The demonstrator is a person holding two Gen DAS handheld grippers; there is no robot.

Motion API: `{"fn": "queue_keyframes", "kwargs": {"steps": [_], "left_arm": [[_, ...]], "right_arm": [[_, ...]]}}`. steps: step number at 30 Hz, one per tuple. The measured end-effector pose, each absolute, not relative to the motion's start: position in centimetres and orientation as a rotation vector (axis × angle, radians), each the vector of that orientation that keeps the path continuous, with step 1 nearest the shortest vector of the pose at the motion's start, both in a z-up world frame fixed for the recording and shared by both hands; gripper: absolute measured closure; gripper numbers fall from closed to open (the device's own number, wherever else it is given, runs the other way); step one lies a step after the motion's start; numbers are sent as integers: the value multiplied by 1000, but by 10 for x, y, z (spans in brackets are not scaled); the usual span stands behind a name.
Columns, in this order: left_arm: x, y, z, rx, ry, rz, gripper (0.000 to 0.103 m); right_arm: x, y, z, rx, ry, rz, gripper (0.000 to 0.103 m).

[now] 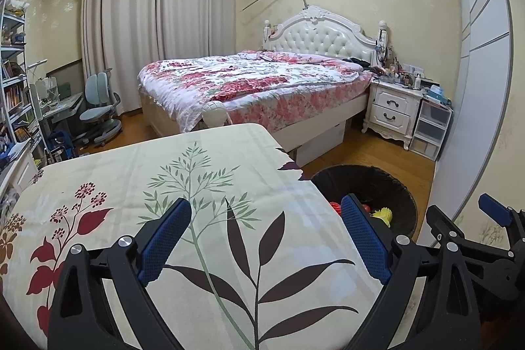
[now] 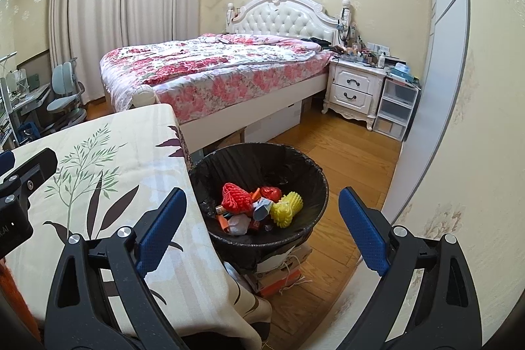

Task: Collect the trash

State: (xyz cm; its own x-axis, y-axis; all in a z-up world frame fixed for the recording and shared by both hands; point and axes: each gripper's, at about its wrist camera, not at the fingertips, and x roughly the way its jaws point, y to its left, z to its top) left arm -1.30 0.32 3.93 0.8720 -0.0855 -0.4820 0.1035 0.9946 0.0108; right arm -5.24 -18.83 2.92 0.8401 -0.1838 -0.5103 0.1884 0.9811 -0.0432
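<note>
The bin [image 2: 262, 186] stood upright beside the bench [image 2: 131, 159], trash [image 2: 256, 205] inside. Both tongs, left [image 1: 265, 238] and right [image 2: 262, 232], were spread, empty, pointing forward.

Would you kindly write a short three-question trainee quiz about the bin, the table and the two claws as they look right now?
1. True or false: the left claw is shut on a piece of trash.
2. Which side of the table does the trash bin stand on? A) right B) left C) far end
3. Name the colours of the foam nets lying in the bin.

Key:
1. False; both it and the right claw are open and empty.
2. A.
3. Red and yellow.
</note>
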Motion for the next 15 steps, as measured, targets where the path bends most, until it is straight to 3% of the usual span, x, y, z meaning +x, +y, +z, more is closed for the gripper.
{"fn": "queue_keyframes", "kwargs": {"steps": [15], "left_arm": [[-14,7,39,25,504,-96,11]], "right_arm": [[-56,-189,31,-2,530,-208,11]]}}
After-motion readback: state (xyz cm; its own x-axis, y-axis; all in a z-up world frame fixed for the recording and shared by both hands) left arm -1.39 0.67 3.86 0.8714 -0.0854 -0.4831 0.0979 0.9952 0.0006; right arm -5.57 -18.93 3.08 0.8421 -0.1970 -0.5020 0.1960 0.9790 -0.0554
